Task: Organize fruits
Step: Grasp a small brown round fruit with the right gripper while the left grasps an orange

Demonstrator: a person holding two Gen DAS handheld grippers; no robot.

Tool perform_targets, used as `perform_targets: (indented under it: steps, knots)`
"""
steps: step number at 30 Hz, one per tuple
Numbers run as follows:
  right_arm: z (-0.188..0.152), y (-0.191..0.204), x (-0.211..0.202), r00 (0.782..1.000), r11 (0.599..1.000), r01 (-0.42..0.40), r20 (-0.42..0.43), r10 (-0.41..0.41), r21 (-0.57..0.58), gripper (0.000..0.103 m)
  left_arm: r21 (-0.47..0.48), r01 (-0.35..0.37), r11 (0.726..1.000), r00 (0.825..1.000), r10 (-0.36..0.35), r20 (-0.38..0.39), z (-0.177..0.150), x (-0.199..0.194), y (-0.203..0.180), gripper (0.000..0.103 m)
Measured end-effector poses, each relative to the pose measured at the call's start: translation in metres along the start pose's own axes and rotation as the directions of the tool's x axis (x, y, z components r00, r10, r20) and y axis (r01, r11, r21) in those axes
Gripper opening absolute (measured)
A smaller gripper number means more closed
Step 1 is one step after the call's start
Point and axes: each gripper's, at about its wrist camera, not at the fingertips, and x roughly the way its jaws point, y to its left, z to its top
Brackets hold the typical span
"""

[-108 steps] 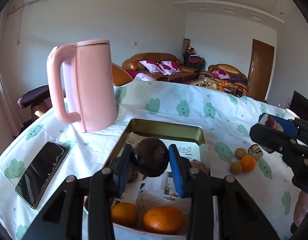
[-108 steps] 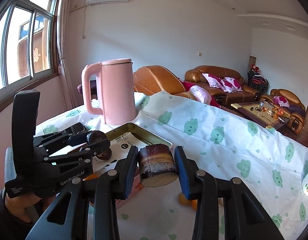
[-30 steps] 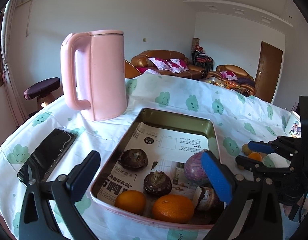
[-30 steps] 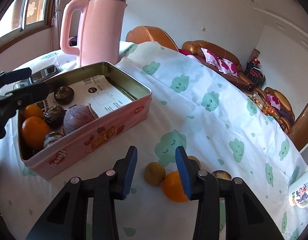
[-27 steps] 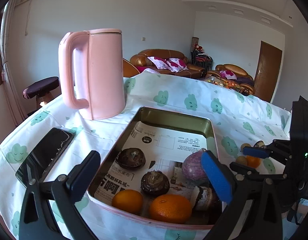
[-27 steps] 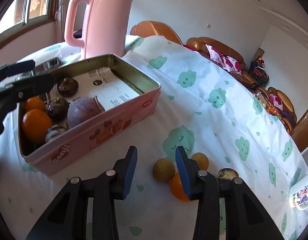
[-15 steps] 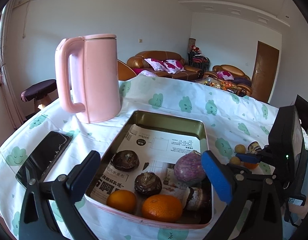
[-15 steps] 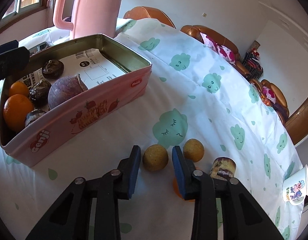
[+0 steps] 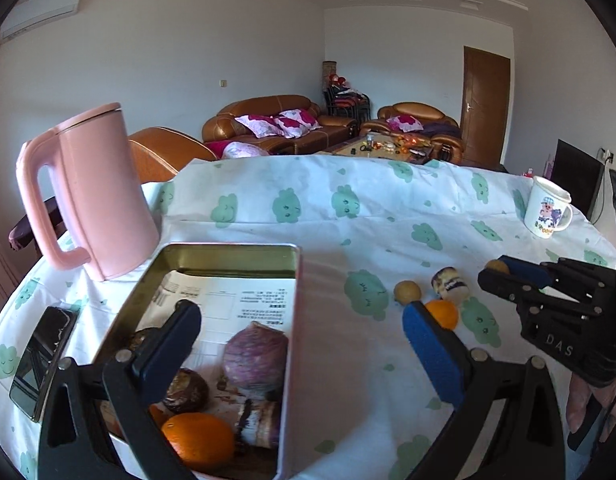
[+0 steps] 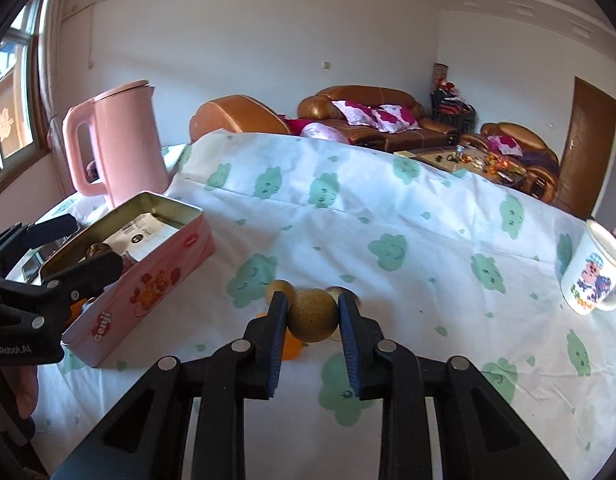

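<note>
Right gripper (image 10: 311, 316), open over the fruits a second ago, is now clamping a rough round longan (image 10: 311, 315) above the cloth (image 10: 387, 216). Its pads are partly hiding an orange (image 10: 292, 350) behind. Left gripper (image 9: 300, 344) is hanging wide open, empty, straddling the tin's (image 9: 294, 360) right wall, masking fruit inside.

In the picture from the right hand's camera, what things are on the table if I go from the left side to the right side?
Pink kettle → pink tin with fruit inside → small brown fruit held in the right gripper → cartoon mug.
</note>
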Motion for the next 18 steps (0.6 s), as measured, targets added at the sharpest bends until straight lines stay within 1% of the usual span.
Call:
perform_targets:
  steps: [2,4,9,12,14,15,16,17,18]
  knots:
    - [-0.002,-0.016,0.001,1.000,0.999,0.027,-0.004,-0.027,0.041,0.027,0.024,0.024,0.999,0.999,-0.023,-0.027,0.002,0.008,-0.016,0.103]
    - [-0.004,-0.024,0.002,0.999,0.998,0.041,-0.005,-0.041,0.056,0.027,0.047,0.057,0.997,0.997,-0.055,-0.057,0.003,0.017,-0.032,0.103]
    - [-0.010,-0.042,0.002,0.998,0.995,0.068,-0.014,-0.068,0.079,0.027,0.081,0.122,0.989,0.983,-0.109,-0.149,-0.001,0.045,-0.069,0.102]
    - [-0.014,-0.051,0.003,0.998,0.992,0.067,-0.023,-0.065,0.104,0.027,0.095,0.153,0.984,0.973,-0.133,-0.189,-0.003,0.061,-0.085,0.092]
    - [-0.014,-0.053,0.001,0.998,0.992,0.070,-0.015,-0.068,0.106,0.027,0.086,0.174,0.981,0.963,-0.151,-0.221,-0.004,0.072,-0.091,0.088]
    - [-0.014,-0.053,0.001,0.998,0.992,0.070,-0.013,-0.069,0.102,0.027,0.072,0.187,0.980,0.957,-0.165,-0.238,-0.005,0.078,-0.092,0.083]
    - [-0.014,-0.053,0.001,0.998,0.993,0.070,-0.011,-0.069,0.100,0.027,0.060,0.199,0.978,0.950,-0.177,-0.258,-0.005,0.083,-0.092,0.073]
    - [-0.015,-0.052,0.000,0.998,0.993,0.069,-0.009,-0.069,0.098,0.027,0.050,0.206,0.977,0.941,-0.184,-0.286,-0.007,0.089,-0.091,0.066]
    - [-0.015,-0.052,-0.001,0.998,0.993,0.068,-0.006,-0.068,0.098,0.027,0.039,0.209,0.977,0.937,-0.189,-0.294,-0.007,0.091,-0.090,0.057]
